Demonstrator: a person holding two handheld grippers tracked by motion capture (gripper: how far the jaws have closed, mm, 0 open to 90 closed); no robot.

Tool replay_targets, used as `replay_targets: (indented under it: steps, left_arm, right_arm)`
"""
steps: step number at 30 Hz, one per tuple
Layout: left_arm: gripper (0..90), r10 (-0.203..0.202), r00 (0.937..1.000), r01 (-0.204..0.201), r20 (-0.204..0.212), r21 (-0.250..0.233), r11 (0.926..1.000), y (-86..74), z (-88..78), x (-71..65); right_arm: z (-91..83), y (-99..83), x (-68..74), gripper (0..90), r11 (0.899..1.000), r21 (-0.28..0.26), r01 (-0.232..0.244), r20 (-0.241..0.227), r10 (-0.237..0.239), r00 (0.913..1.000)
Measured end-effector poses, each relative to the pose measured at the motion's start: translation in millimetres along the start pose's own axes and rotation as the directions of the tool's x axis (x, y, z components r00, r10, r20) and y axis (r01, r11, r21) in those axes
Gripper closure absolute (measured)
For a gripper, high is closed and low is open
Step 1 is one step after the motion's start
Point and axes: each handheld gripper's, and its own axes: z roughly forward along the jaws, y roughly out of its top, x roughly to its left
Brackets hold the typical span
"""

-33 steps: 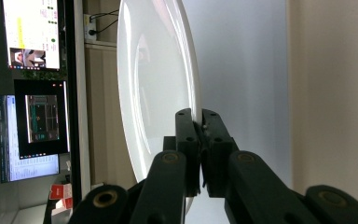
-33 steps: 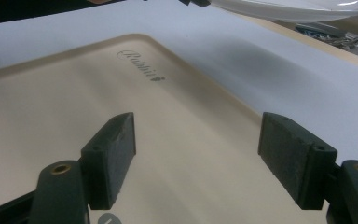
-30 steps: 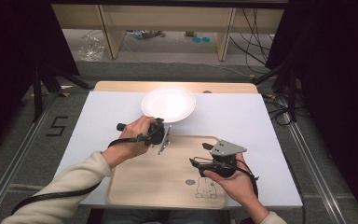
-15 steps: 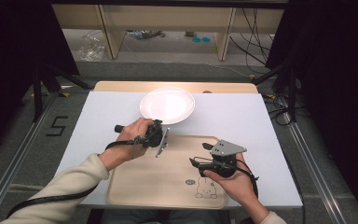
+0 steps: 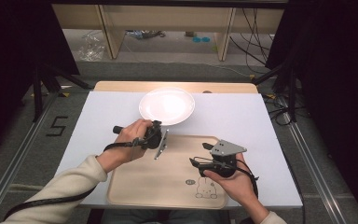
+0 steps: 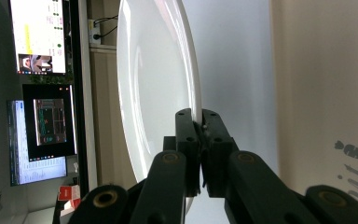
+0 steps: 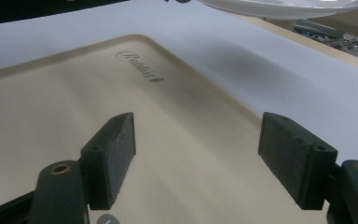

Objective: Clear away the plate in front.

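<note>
A white plate (image 5: 167, 106) sits at the far middle of the white table cover, just beyond the beige tray (image 5: 140, 179). My left gripper (image 5: 160, 126) is turned on its side and shut on the plate's near rim. In the left gripper view the jaws (image 6: 200, 125) pinch the thin edge of the plate (image 6: 149, 84). My right gripper (image 5: 195, 163) hovers open over the tray's right half with nothing between its pads (image 7: 112, 156). The right gripper view shows the tray (image 7: 65, 102) under the jaws and the plate (image 7: 279, 7) at the top edge, with a shadow beneath it.
The tray carries a rabbit drawing (image 5: 204, 186) and the word Rabbit (image 7: 139, 64). The white cover (image 5: 242, 121) lies on a wooden table (image 5: 121, 86). Metal rails (image 5: 317, 172) run along both sides; cables and shelving stand beyond the far edge.
The plate and my left gripper have shifted slightly toward the near side. The right gripper has stayed in place over the tray.
</note>
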Motion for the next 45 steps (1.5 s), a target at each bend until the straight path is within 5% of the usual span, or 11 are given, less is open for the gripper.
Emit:
replay_targets:
  steps: [45]
  left_arm:
    - [87.1, 0.014, 0.9999, -0.014, -0.008, -0.015, 0.9998, 1.3, -19.9, -8.0]
  right_arm:
    - [-0.6, 0.7, 0.2, 28.3, 1.0, -0.004, 0.001, 0.007, -0.001, 1.0]
